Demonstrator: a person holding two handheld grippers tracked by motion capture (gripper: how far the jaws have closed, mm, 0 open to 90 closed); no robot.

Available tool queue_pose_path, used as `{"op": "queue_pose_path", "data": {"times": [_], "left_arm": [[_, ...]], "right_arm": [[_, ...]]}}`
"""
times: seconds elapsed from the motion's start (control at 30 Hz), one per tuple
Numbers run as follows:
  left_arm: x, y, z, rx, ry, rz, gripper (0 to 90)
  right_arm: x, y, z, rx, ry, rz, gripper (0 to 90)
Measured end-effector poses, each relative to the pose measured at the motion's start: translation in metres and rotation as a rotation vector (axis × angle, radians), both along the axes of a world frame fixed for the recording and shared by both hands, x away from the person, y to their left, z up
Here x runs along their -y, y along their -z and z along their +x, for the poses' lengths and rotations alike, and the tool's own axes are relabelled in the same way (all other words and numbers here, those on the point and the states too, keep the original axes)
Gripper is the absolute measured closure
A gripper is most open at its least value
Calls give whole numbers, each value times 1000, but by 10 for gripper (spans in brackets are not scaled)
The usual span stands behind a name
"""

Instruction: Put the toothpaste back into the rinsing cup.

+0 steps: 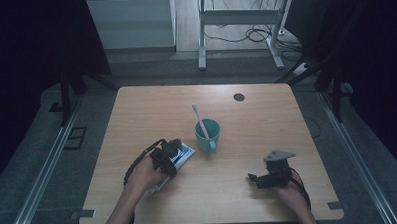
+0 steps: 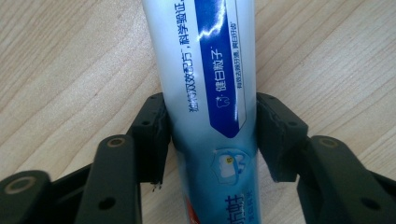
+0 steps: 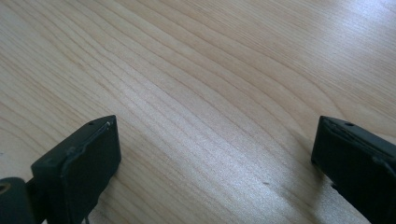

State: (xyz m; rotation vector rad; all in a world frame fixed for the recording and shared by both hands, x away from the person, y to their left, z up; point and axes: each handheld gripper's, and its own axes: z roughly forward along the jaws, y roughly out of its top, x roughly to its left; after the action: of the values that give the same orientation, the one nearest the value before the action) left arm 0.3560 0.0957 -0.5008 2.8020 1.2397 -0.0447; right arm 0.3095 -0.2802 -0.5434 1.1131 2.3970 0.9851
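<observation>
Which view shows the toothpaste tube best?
The left gripper view: the toothpaste tube lies close up, label readable, between the black jaws. The high view shows the tube small, partly under the left gripper.

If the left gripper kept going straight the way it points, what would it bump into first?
Probably nothing new: the left gripper already straddles the blue-and-white toothpaste tube lying on the wooden table. Straight ahead lies the tube itself; further on, perhaps the teal cup, though depth is unclear.
</observation>
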Motion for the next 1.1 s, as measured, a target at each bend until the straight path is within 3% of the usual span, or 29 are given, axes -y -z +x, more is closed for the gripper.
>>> {"op": "queue_pose_path", "data": {"times": [0.17, 0.27, 0.63, 0.87, 1.1], "left_arm": [[1, -3, 1, -8, 0, 4, 597], [1, -7, -1, 8, 20, 0, 671], [-7, -8, -5, 52, 28, -55, 713], [-16, -15, -9, 87, 20, -145, 715], [-26, -27, -16, 147, 32, -219, 715]], "right_arm": [[0, 0, 0, 0, 0, 0, 10], [0, 0, 0, 0, 0, 0, 10], [0, 0, 0, -1, -1, 0, 10], [0, 0, 0, -1, 0, 0, 10], [0, 0, 0, -1, 0, 0, 10]]}}
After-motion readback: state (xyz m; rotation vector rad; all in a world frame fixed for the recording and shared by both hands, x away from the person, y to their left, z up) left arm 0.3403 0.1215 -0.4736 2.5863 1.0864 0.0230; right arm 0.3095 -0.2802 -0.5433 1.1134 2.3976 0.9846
